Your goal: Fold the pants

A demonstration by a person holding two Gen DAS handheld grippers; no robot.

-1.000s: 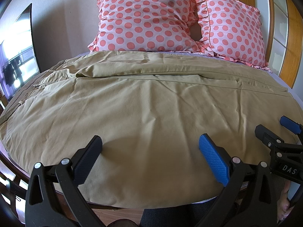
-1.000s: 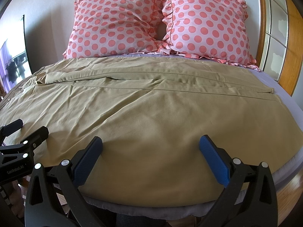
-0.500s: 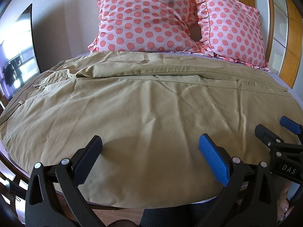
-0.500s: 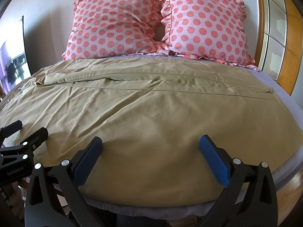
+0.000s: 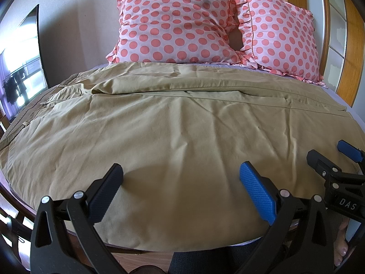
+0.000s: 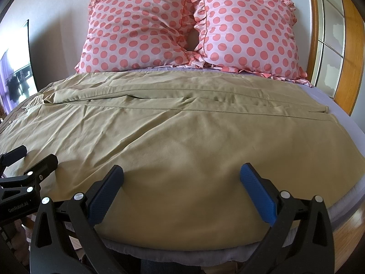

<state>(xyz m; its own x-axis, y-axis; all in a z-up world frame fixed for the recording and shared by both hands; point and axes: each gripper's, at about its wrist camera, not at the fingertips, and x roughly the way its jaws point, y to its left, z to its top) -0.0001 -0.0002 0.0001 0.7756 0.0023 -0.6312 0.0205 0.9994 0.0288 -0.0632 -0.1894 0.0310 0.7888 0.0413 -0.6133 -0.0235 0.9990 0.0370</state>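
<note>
Khaki pants (image 5: 173,123) lie spread flat across the bed, waistband at the left, leg hems at the right; they also fill the right wrist view (image 6: 182,132). My left gripper (image 5: 180,182) is open and empty, hovering over the near edge of the pants. My right gripper (image 6: 181,181) is open and empty over the same near edge, further right. The right gripper shows at the right edge of the left wrist view (image 5: 330,157). The left gripper shows at the left edge of the right wrist view (image 6: 32,157).
Two pink polka-dot pillows (image 5: 182,25) (image 6: 246,32) lean against the wall behind the pants. A lilac sheet (image 6: 337,114) shows at the bed's right side. A wooden door frame (image 6: 351,52) stands at the right, a dark screen (image 5: 22,64) at the left.
The right wrist view has tilted slightly, showing more of the wall above the pillows. The left gripper and the pants have not visibly moved.
</note>
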